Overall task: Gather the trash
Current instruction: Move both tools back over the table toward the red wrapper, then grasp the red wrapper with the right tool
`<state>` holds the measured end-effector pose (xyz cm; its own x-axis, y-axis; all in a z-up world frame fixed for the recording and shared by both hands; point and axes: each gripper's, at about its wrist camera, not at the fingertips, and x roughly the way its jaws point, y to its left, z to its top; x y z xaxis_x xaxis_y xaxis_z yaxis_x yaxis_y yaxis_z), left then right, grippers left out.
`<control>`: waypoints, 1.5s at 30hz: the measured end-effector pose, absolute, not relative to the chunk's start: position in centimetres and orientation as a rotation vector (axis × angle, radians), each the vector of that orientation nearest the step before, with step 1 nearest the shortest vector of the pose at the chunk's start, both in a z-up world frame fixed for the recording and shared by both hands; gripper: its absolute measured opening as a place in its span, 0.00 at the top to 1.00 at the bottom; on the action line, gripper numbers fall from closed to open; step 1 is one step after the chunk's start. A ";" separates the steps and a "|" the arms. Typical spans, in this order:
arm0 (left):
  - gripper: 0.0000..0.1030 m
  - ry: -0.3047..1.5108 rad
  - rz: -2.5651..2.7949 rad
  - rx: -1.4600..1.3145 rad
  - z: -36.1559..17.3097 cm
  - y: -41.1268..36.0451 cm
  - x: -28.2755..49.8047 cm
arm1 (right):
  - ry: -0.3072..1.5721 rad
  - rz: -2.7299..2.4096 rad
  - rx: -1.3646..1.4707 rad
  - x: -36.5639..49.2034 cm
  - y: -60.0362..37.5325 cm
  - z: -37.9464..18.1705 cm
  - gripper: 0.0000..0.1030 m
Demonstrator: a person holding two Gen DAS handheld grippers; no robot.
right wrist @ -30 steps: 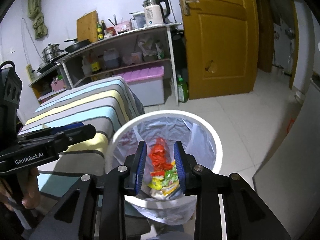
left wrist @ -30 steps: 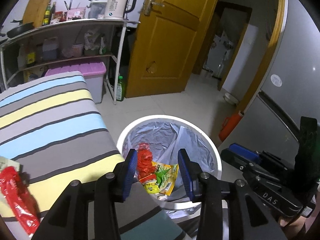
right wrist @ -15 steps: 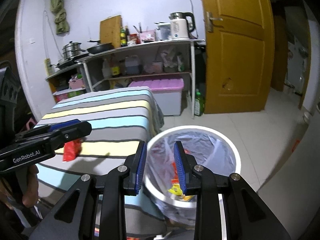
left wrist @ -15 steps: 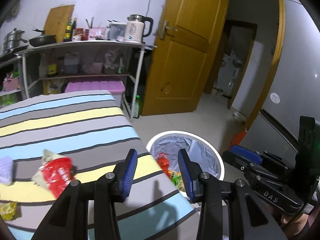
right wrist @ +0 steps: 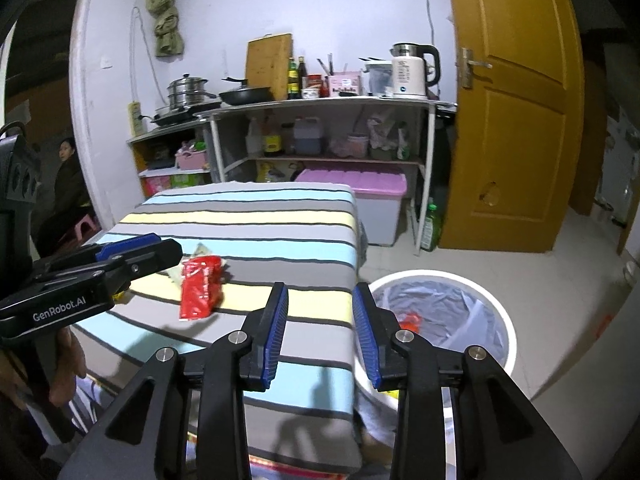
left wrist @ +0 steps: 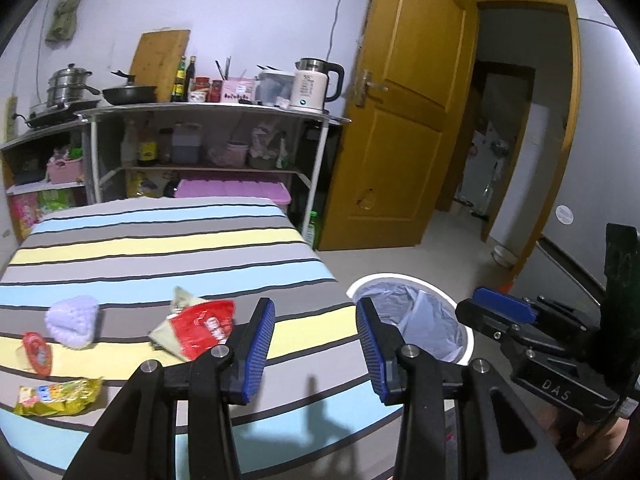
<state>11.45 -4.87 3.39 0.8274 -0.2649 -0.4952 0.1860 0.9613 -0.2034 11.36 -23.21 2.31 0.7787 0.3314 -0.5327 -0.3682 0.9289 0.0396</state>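
While both claws are hanging empty over the striped table [left wrist: 160, 248], the trash is lying in two places: wrappers on the cloth and more in the bin.

Going from left to right, a small red packet [left wrist: 37, 351] and a yellow wrapper [left wrist: 56, 396] are lying near the table's left edge, a pale purple lump [left wrist: 72, 320] is sitting just beside them, and a red snack bag [left wrist: 200, 328] is resting near the middle, just left of the left gripper [left wrist: 315, 344], whose blue pads are standing well apart with nothing between them. The right gripper [right wrist: 320, 332] is also gaping with nothing in it, its jaws having just been opening. Farther right, the white bin [right wrist: 504, 320] is standing on the floor against the table's corner, holding red and yellow wrappers.
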 end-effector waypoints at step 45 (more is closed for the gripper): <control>0.60 0.572 0.038 -0.202 -0.3 9.4 8.2 | 0.743 0.635 -0.181 16.1 -10.2 -3.5 0.66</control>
<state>8.19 9.41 -0.26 0.8409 -0.0202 -0.5409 -0.0916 0.9795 -0.1791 16.08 -10.22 -3.51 0.5601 0.4737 -0.6796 -0.5974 0.7994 0.0648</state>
